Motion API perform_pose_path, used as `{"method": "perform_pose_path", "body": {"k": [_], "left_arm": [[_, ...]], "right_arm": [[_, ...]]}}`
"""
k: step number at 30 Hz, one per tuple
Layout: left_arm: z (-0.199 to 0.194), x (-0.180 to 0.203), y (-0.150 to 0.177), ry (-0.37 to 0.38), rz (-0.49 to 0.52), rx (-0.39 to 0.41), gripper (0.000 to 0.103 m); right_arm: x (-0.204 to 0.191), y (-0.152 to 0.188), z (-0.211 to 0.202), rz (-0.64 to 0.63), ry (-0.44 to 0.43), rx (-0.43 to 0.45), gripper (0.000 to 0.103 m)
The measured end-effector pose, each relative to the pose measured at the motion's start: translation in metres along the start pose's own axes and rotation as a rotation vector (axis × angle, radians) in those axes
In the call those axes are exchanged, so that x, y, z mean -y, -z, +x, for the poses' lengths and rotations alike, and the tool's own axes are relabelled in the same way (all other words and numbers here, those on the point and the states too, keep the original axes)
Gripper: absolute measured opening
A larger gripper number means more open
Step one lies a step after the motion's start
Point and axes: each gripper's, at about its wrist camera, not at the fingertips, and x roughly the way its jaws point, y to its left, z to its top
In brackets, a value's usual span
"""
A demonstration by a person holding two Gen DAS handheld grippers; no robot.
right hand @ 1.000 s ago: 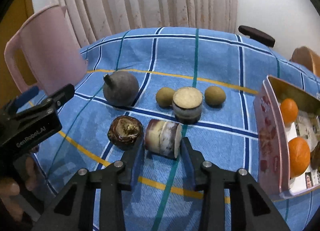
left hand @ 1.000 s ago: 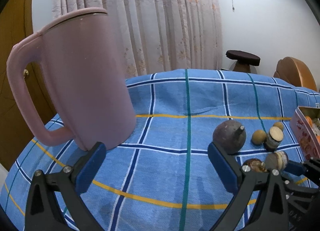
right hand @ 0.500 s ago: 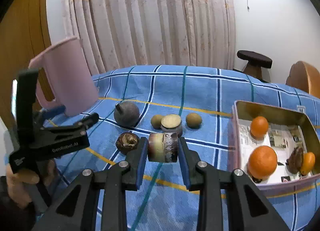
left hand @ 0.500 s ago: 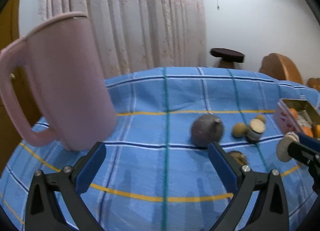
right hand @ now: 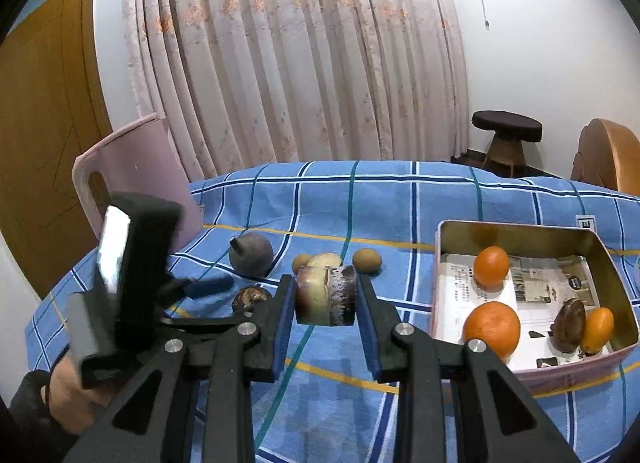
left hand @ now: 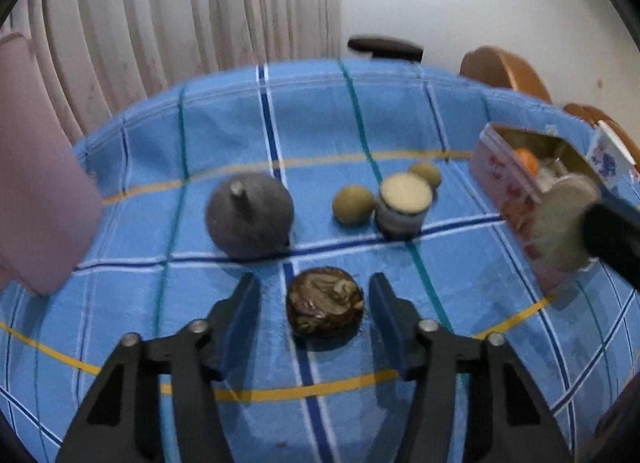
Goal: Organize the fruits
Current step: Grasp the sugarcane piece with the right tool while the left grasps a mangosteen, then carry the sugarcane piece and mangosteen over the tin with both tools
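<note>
My right gripper (right hand: 326, 301) is shut on a cut brown-and-cream fruit chunk (right hand: 325, 295) and holds it above the blue checked cloth, left of the pink tin (right hand: 520, 229). The tin holds oranges (right hand: 491, 327) and a brown piece (right hand: 568, 325). My left gripper (left hand: 314, 309) is open, its fingers either side of a dark brown round fruit (left hand: 325, 307) on the cloth. Beyond it lie a grey round fruit with a stem (left hand: 249, 215), two small tan fruits (left hand: 353, 205) and a second cut chunk (left hand: 405, 201). The held chunk shows at the right of the left wrist view (left hand: 566, 223).
A pink jug (right hand: 136, 179) stands at the table's left; it shows at the left edge of the left wrist view (left hand: 36, 191). Curtains hang behind the table. A dark stool (right hand: 506, 135) and a wooden chair (right hand: 608, 157) stand behind it to the right.
My right gripper has lifted the cut chunk off the cloth and carried it up toward the tin. My left gripper has moved right, narrowed, and now brackets the dark brown fruit.
</note>
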Motion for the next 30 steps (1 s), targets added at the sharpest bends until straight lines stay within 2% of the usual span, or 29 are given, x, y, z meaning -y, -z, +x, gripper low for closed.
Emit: {"method": "perform_pose_path", "body": {"k": [1,3,8,10,14,21,30], "left_arm": [[0.001,-0.001,-0.002,0.006,-0.013,0.002,0.053],[0.002,-0.002,-0.003,0.027,-0.027,0.008,0.04],[-0.008,-0.002,-0.001,0.029,-0.026,0.049,0.04],[-0.02,-0.001,0.0,0.0,-0.029,0.107,0.04],[-0.044,0.006,0.0,-0.012,-0.047,0.239,0.04],[-0.065,0.035,-0.012,0.087,-0.059,0.365,0.04],[-0.054,0.102,-0.029,0.161,-0.004,0.338,0.04]], "right_arm": [[0.001,0.0,0.0,0.002,0.0,0.0,0.032],[0.004,0.0,0.0,0.005,0.004,-0.003,0.032],[0.01,0.0,-0.001,0.012,0.011,0.002,0.032],[0.012,-0.002,-0.004,0.011,0.02,0.014,0.032],[0.02,-0.006,-0.01,0.01,0.043,0.037,0.032],[0.058,-0.015,-0.031,0.046,0.118,0.098,0.032],[0.134,-0.018,-0.041,0.134,0.24,0.1,0.032]]}}
